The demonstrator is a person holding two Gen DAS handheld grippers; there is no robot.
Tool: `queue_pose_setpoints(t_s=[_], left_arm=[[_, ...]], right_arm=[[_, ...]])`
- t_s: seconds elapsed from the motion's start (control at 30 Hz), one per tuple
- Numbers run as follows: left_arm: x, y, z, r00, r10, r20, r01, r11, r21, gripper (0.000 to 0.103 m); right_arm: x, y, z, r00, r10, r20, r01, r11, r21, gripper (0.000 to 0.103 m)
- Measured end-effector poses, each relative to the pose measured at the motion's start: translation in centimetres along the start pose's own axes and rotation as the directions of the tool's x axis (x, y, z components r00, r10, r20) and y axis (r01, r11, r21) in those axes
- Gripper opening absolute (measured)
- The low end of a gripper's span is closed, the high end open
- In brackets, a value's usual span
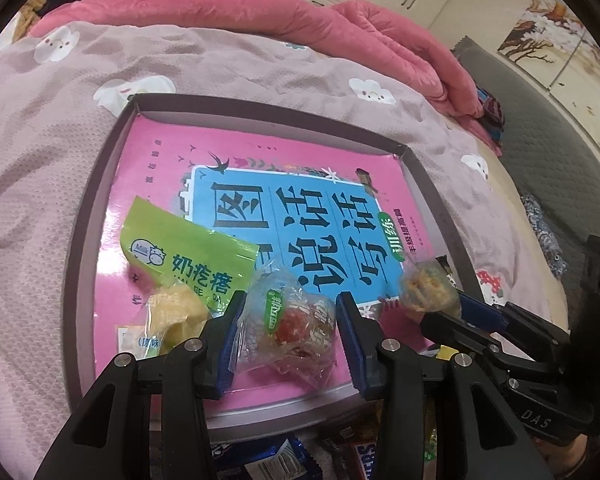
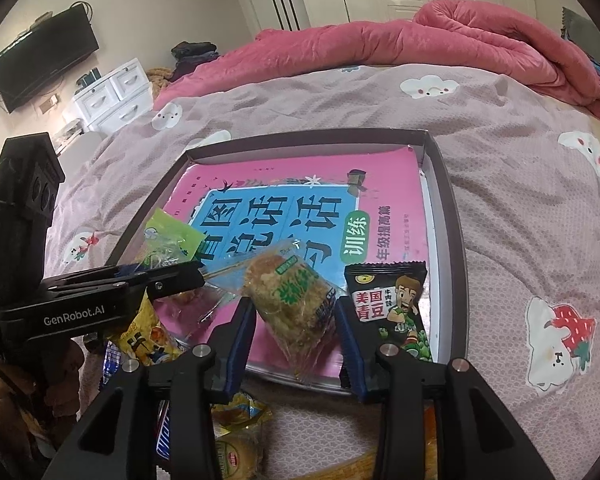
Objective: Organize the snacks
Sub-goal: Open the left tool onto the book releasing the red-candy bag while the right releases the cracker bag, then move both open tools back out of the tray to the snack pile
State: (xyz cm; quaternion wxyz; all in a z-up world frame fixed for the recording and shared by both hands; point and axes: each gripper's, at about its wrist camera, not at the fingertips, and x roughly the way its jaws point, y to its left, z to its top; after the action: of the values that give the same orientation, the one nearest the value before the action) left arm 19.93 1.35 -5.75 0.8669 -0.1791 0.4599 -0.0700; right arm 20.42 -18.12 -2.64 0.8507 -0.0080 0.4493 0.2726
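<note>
Both tongs stand released: left tongs (image 1: pixel 290 332) around a clear packet (image 1: pixel 288 326), right tongs (image 2: pixel 296 334) around a rice cake (image 2: pixel 296 304); lift away straight, leaving both flat in the tray (image 1: pixel 100 184).

Tray (image 2: pixel 446 216): far half above the pink book (image 2: pixel 388 176) clear; near edge crowded by green packet (image 2: pixel 168 236), cake packet (image 2: pixel 296 300), black bean packet (image 2: pixel 396 308).
</note>
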Motion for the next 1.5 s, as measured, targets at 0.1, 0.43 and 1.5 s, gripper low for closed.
queue_pose_setpoints(t_s=[0.1, 0.43, 1.5], left_arm=[[-0.5, 0.1, 0.0, 1.000, 0.006, 0.007, -0.006, 1.000, 0.000, 0.053], [-2.0, 0.8, 0.2, 0.999, 0.019, 0.029, -0.019, 1.000, -0.010, 0.057], [-9.2, 2.0, 0.7, 0.984, 0.048, 0.171, -0.041, 0.998, -0.047, 0.075]], right_arm=[[-0.1, 0.2, 0.0, 1.000, 0.008, 0.001, -0.008, 1.000, -0.003, 0.043], [-1.0, -0.3, 0.3, 0.999, 0.023, 0.043, -0.024, 0.999, 0.031, 0.044], [-4.4, -0.3, 0.9, 0.982, 0.039, 0.183, -0.046, 0.998, 0.032, 0.057]])
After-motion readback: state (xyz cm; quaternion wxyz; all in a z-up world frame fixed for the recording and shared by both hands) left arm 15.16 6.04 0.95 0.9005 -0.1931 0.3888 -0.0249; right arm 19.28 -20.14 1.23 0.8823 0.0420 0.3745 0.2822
